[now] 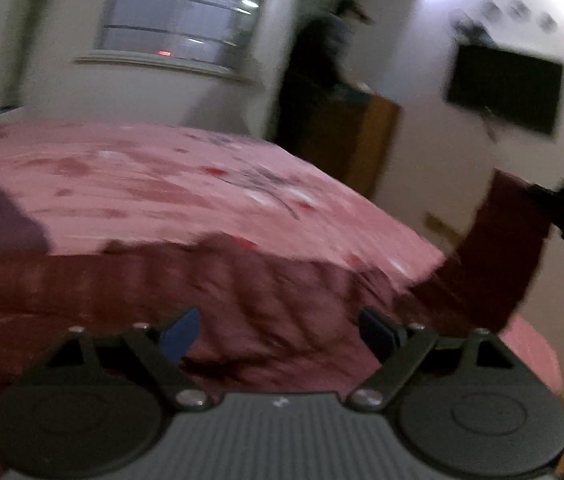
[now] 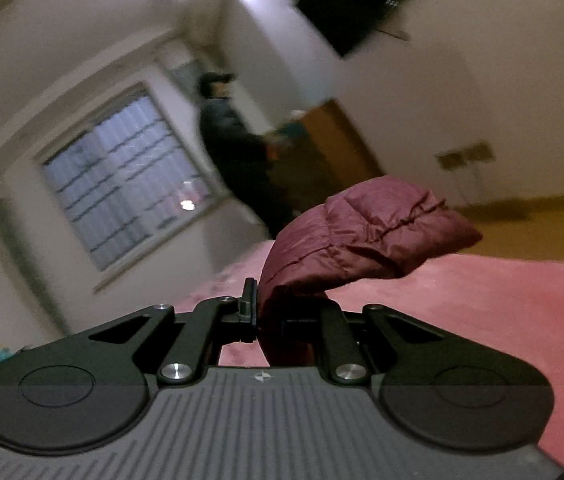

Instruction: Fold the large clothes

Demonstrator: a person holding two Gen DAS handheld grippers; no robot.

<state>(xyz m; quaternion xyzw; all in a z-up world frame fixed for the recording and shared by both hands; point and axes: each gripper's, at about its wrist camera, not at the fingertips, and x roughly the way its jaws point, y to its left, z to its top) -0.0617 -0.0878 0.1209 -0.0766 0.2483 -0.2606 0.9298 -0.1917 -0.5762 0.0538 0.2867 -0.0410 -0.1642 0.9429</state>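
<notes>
One tongs (image 2: 260,312) grips jacket (image 2: 362,236); other (image 1: 278,334) gapes.

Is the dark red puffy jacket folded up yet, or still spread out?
Still spread out. The jacket sprawls across the pink bed, one sleeve pinched and lifted by the right gripper.

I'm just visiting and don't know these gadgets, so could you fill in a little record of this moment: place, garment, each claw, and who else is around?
place: bedroom, bed with pink bedspread
garment: maroon puffy jacket, lying on the bed's near side
left claw: open, above the jacket, holding nothing
right claw: shut on a fold of the jacket, that part lifted off the bed
wall: dark screen
window: beyond the bed
other person: dark clothes, standing by the window, blurred
</notes>
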